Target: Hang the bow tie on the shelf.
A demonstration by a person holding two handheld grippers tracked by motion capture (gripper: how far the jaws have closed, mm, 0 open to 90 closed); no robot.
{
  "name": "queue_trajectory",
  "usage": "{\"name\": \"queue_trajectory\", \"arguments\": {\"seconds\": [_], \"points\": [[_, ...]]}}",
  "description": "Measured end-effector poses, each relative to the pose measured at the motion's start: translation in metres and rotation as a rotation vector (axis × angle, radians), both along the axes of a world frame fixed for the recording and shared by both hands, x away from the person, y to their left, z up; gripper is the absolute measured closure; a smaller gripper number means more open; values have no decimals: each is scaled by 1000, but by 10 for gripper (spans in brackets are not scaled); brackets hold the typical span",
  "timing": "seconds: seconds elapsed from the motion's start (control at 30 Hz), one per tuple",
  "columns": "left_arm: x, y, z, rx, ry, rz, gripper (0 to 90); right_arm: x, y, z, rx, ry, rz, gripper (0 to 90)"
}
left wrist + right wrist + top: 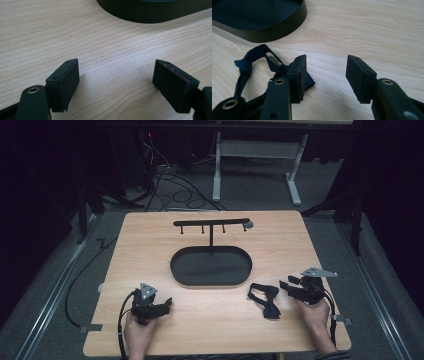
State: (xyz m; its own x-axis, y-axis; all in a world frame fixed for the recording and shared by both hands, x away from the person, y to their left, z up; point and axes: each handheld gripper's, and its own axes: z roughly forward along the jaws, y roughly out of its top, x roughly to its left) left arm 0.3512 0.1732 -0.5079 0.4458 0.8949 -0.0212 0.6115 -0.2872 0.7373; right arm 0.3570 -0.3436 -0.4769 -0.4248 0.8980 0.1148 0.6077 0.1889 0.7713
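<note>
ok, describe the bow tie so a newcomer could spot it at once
Start at the black oval tray mid-table. Just off its near right corner, beside the right gripper, lies the bow tie. It is the only soft fabric item: dark, knotted, with a looped strap.

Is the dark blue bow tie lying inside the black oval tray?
No, the dark blue fabric bow tie lies on the light wooden table, outside the black oval metal tray and beside the right claw.

Pale wooden table [150, 330]: smooth, matt grain. Black oval metal tray [210, 267]: satin sheen. Dark blue cloth bow tie [265, 299]: soft, matt. Black gripper pads [300, 75]: matt, finely ribbed.
</note>
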Motion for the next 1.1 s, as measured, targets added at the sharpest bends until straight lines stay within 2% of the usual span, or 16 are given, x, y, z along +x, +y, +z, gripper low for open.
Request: {"name": "queue_trajectory", "arguments": {"seconds": [0.47,0.77,1.1], "points": [[0,0,0,0,0,0,217,-2,17,2,21,-1,57,537],[0,0,0,0,0,0,217,0,34,7,1,-16,111,534],[0,0,0,0,0,0,217,7,51,6,-1,7,160,532]]}}
